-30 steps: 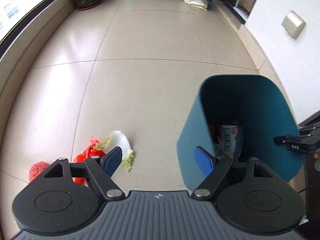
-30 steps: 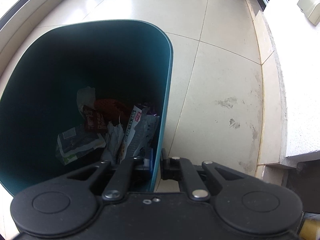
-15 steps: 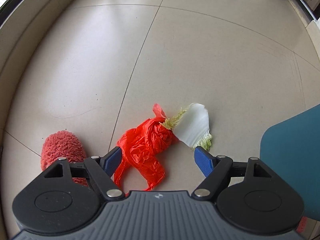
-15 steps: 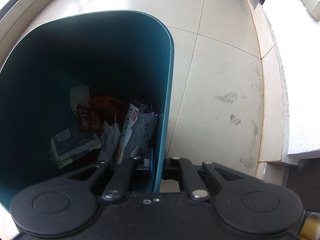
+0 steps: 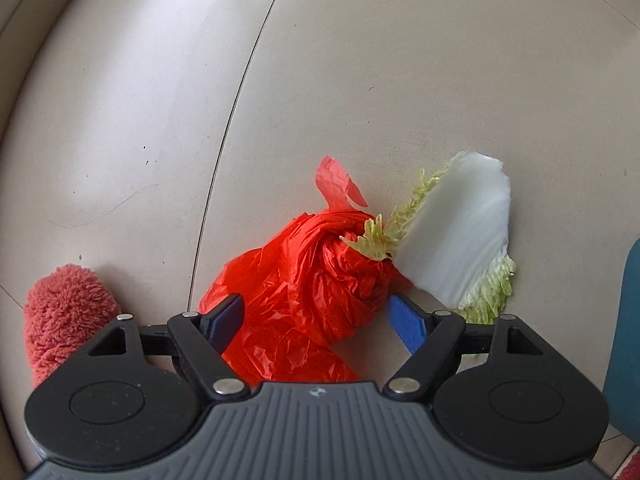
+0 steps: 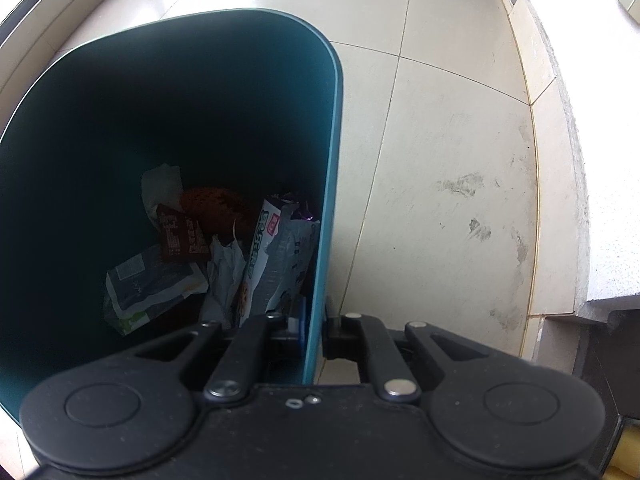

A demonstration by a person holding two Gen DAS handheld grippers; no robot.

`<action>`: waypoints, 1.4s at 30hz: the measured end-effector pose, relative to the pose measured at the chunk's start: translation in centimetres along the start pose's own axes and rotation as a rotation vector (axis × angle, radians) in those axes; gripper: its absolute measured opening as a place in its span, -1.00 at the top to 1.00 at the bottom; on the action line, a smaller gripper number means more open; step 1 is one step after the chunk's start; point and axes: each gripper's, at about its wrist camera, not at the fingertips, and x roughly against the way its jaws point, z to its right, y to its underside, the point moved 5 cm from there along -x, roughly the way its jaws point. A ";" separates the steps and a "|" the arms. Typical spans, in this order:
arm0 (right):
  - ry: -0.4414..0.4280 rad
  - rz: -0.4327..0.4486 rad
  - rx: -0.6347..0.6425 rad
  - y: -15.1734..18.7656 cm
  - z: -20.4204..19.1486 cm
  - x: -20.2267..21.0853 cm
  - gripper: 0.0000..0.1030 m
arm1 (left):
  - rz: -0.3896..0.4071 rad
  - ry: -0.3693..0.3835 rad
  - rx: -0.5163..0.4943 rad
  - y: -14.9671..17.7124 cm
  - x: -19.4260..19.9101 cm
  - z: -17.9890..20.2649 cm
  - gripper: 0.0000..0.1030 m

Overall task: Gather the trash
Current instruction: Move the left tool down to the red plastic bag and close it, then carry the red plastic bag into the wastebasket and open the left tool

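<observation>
A crumpled red plastic bag (image 5: 312, 280) lies on the tiled floor, with a cabbage leaf (image 5: 456, 240) touching its right side. My left gripper (image 5: 318, 322) is open, low over the floor, its blue pads either side of the bag. My right gripper (image 6: 314, 326) is shut on the right wall of the teal trash bin (image 6: 332, 160), one finger inside, one outside. Several wrappers (image 6: 272, 256) and packets lie at the bin's bottom. The bin's edge also shows in the left wrist view (image 5: 628, 340).
A fuzzy pink-red slipper or cloth (image 5: 64, 312) lies on the floor left of the left gripper. A white wall and raised sill (image 6: 560, 160) run along the right of the bin. Beige floor tiles (image 5: 360, 60) stretch ahead.
My left gripper has swung left away from the bin and dropped down to the red bag, which now sits between its open fingers. The right gripper keeps hold of the bin.
</observation>
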 end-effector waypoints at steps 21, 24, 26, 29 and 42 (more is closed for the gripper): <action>-0.004 0.044 0.005 0.3 0.0 0.5 0.90 | 0.065 -0.033 0.085 3.4 9.0 -1.2 0.18; -0.003 0.051 0.003 0.4 0.0 0.5 0.90 | 0.086 -0.026 0.095 3.4 12.8 0.3 0.18; -0.004 0.055 -0.004 0.4 0.0 0.5 0.90 | 0.102 -0.010 0.087 3.4 15.3 0.7 0.17; -0.011 0.060 -0.012 0.4 0.2 0.7 0.90 | 0.125 0.003 0.065 3.7 18.3 1.9 0.17; -0.016 0.078 -0.007 0.4 0.1 1.0 0.89 | 0.336 0.173 -0.130 6.4 33.9 11.5 0.17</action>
